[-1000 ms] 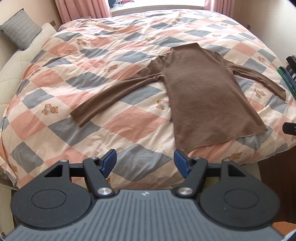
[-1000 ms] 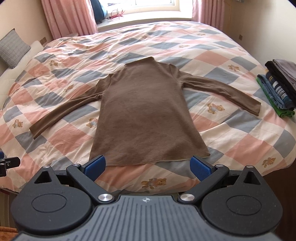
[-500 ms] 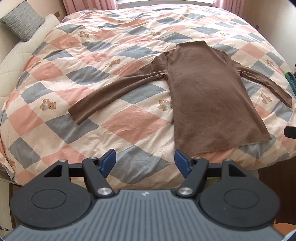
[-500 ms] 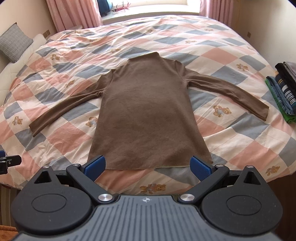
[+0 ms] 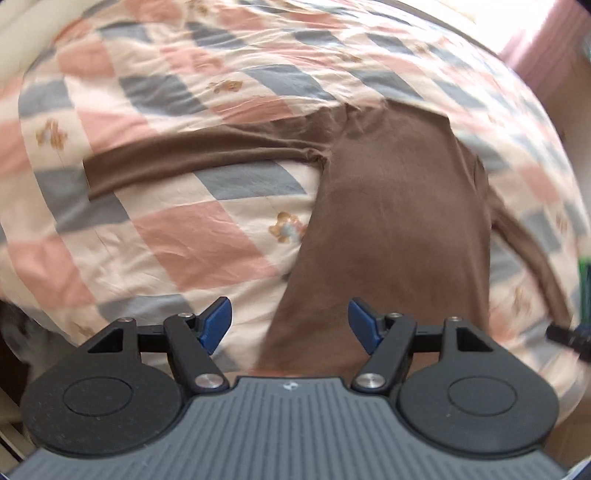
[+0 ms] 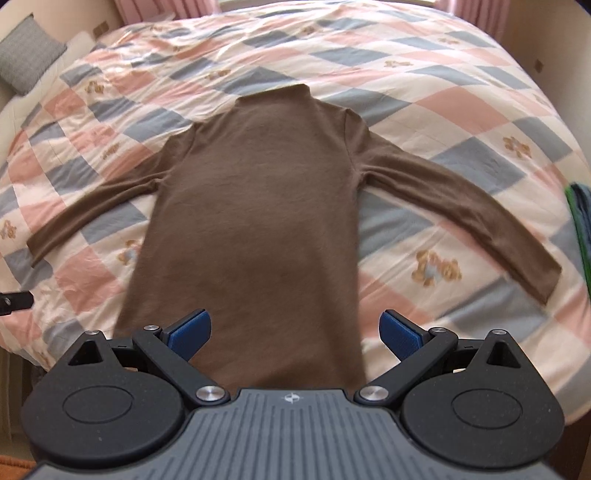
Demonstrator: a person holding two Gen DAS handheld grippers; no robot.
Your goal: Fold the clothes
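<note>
Bed: covered by a quilt (image 6: 424,92) in pink, grey-blue and cream diamonds with small teddy bear prints; it fills nearly all of both views.
Pillow: a grey pillow (image 6: 27,61) sits at the far left edge of the bed in the right wrist view.
Curtains: pink curtains (image 6: 144,9) hang at the far end of the room.
Sweater: a brown long-sleeved sweater (image 6: 258,221) lies flat on the quilt, collar away from the cameras, hem toward them, both sleeves spread out and angled down to either side.
Sweater in left view: the same sweater (image 5: 399,229) shows blurred, with its left sleeve stretched across the quilt (image 5: 177,236) toward the left edge.
Stack at right: a green and blue pile of folded cloth (image 6: 580,221) rests at the right edge of the bed, apart from the sleeve cuff.
Left gripper (image 5: 290,323): jaws wide apart, holding nothing, hovering over the sweater's lower left edge where fabric meets quilt.
Right gripper (image 6: 295,334): jaws wide apart, holding nothing, hovering over the lower part of the sweater with the right side edge between its fingers.
Contact: whether either gripper touches the fabric cannot be told.
</note>
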